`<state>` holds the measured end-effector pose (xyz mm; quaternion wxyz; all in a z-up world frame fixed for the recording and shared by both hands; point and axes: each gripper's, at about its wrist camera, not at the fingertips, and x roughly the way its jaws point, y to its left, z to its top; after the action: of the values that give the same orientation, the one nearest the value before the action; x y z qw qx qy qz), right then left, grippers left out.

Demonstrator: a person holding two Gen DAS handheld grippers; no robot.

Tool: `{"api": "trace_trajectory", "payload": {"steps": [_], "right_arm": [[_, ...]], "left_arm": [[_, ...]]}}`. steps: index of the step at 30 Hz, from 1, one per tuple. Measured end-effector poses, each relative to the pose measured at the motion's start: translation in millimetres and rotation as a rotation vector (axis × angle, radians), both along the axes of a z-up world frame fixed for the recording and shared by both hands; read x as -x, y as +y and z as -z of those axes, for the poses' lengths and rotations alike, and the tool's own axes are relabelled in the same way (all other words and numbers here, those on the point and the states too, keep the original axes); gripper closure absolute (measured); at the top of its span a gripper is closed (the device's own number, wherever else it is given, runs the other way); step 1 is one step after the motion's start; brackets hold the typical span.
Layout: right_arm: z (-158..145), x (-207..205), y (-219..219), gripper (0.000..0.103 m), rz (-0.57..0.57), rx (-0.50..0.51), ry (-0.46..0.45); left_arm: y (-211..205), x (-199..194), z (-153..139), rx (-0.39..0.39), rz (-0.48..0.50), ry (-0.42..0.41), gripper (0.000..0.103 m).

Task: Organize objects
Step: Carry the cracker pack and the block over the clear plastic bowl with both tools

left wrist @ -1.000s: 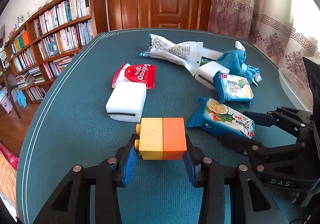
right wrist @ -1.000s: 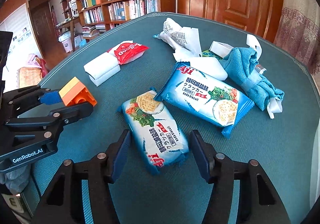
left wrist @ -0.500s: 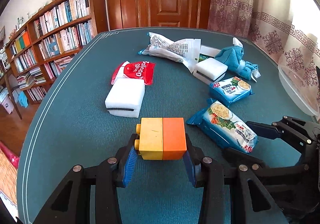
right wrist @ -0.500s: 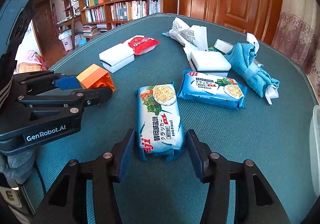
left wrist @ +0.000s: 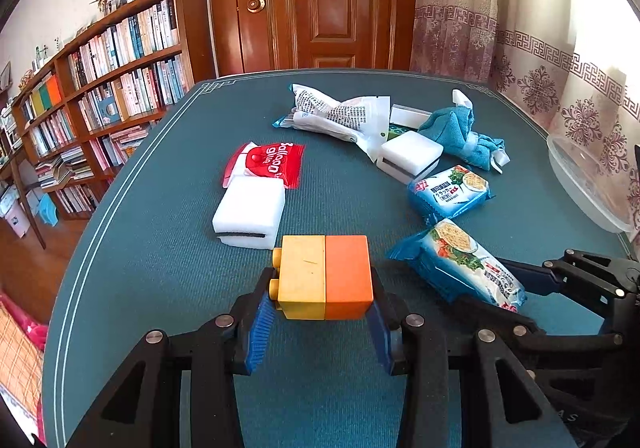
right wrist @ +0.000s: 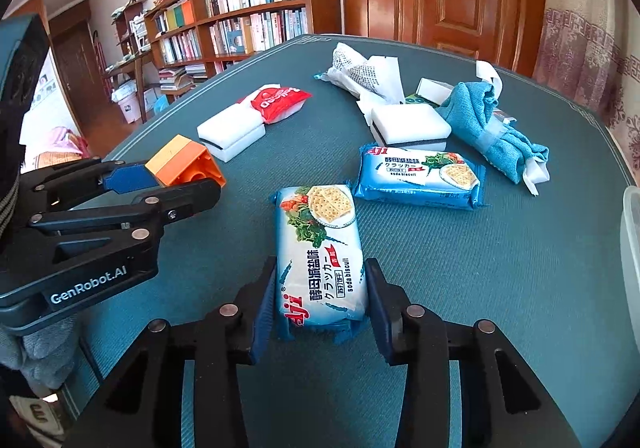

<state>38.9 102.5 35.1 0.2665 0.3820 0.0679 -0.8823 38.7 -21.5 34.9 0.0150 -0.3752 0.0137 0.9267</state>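
On a teal-covered table (left wrist: 152,272), the left gripper (left wrist: 325,322) stays clamped on a yellow-and-orange toy block (left wrist: 325,276), unchanged from a second ago. At right, the right gripper (right wrist: 322,306) now pinches the near end of a soda biscuit packet (right wrist: 320,248), which has slid clear of the second packet (right wrist: 420,178) it earlier overlapped. Beyond lie white sponges (left wrist: 250,214), a red balloon bag (left wrist: 272,164) and a blue towel (right wrist: 488,128). A clear plastic container (left wrist: 584,184) is cut off at the right edge.
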Motion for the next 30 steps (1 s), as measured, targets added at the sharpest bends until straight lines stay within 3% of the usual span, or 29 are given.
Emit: {"api": "trace_trajectory", "payload": {"steps": [13, 30], "right_arm": [[-37, -17, 74, 0.06, 0.147, 0.153, 0.032], [-64, -10, 214, 0.06, 0.545, 0.167, 0.108]], "left_arm": [[43, 7, -19, 0.004, 0.095, 0.043, 0.058], [124, 17, -38, 0.018, 0.283, 0.068, 0.058]]}}
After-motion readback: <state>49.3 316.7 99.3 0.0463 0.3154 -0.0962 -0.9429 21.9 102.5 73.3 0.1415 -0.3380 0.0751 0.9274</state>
